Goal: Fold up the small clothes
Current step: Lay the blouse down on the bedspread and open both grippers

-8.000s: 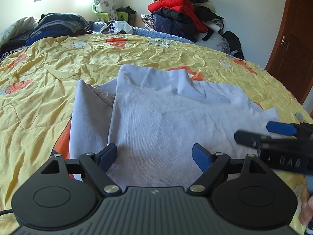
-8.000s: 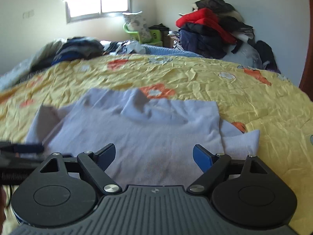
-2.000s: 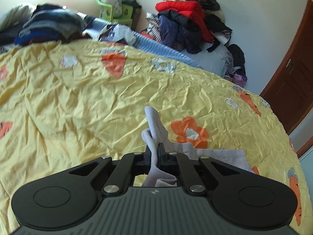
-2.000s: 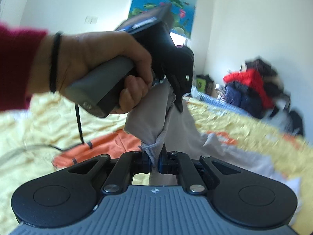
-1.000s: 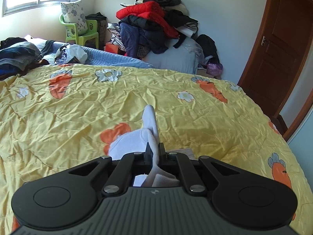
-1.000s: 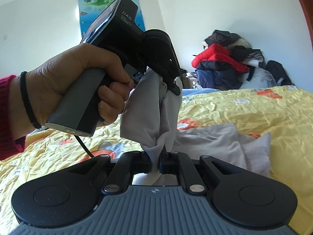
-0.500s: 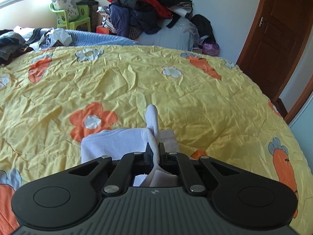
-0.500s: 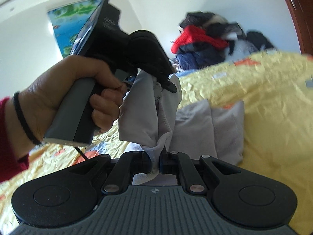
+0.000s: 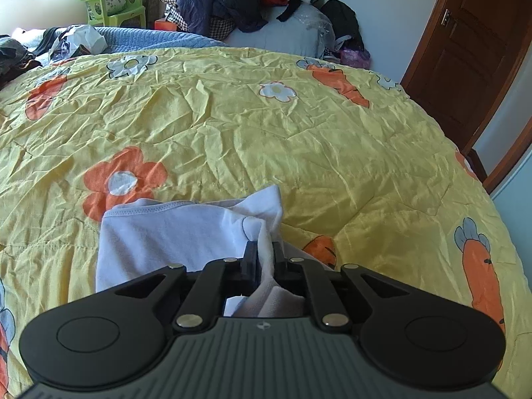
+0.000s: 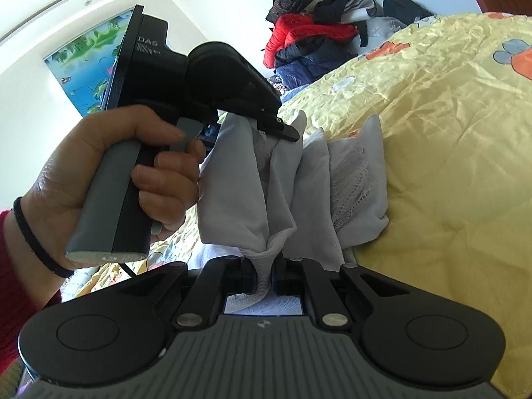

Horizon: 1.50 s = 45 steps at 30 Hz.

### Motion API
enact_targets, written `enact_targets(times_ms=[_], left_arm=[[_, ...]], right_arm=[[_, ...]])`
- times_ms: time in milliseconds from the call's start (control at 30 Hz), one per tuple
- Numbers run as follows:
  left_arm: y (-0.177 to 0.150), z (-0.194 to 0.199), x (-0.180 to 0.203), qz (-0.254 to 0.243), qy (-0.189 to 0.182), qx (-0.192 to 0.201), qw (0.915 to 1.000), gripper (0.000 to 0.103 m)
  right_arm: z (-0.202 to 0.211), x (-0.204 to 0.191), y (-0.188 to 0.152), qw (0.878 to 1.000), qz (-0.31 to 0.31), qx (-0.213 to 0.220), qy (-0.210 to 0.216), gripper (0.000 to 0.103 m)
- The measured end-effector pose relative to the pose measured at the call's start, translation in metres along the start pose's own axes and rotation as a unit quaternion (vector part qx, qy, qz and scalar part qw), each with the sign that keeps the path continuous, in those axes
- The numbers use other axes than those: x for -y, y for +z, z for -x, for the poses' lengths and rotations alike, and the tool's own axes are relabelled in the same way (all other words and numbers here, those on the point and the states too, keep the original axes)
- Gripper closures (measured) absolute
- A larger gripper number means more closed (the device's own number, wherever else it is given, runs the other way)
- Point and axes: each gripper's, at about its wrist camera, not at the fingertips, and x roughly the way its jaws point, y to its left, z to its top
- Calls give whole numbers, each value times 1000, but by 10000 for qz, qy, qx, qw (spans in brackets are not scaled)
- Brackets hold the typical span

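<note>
One garment [image 9: 159, 232], two tools, one hand [image 10: 109, 179] in view. The garment is pale grey-lilac knit with a stitched hem along its far edge and a band of open lace [image 10: 352, 186] on one folded layer. It lies on the yellow bedspread [image 9: 299, 139], printed with orange flowers and carrots, at the near end of the bed, partly lifted.

The left tool [image 9: 264, 256] is pinched narrow on a bunched edge of the cloth; its jaws have just been easing apart a little, the fabric between them. The right tool [image 10: 264, 272] is likewise clamped narrow on a gathered fold.

In the right wrist view the garment hangs in pleats, long axis running from 6 o'clock up toward 12, top edge caught under the left tool at 11 o'clock. In the left wrist view its flat part spreads toward 9 o'clock.
</note>
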Motion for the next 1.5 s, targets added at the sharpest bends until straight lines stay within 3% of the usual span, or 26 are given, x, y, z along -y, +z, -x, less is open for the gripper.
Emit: enact_targets(times_ms=[133,233,300,333,567,800,1067,1267,1500], left_arm=[[2,2,5,-1,-54,46,10000,88],[5,6,9,-15,-85,159,9998,62],[6,13,10,-19,-37,360,9993,31],[7,16,11,-47,-12,469,9989,29],[2,32,4,-247,160,749,9968,28],[-32,40,-16,-361,411,730,9958,28],[-83,57,-48,66,442,692,9966,28],[-114,73,-60,276,462,834,9951,28],[-145,75,-61,255,647,975,9928,23]], right_arm=[[-5,8,4,9998,-195,-66,34,92],[-6,11,5,9997,-241,-94,29,91],[-7,12,5,9996,-245,-103,18,91],[-8,12,5,9996,-258,-107,17,91],[-10,18,6,9992,-380,-148,34,91],[-13,25,8,9984,-519,-210,80,89],[-18,40,11,9943,-984,-302,260,90],[-20,38,9,9951,-919,-311,188,91],[-21,42,10,9939,-1029,-323,223,91]])
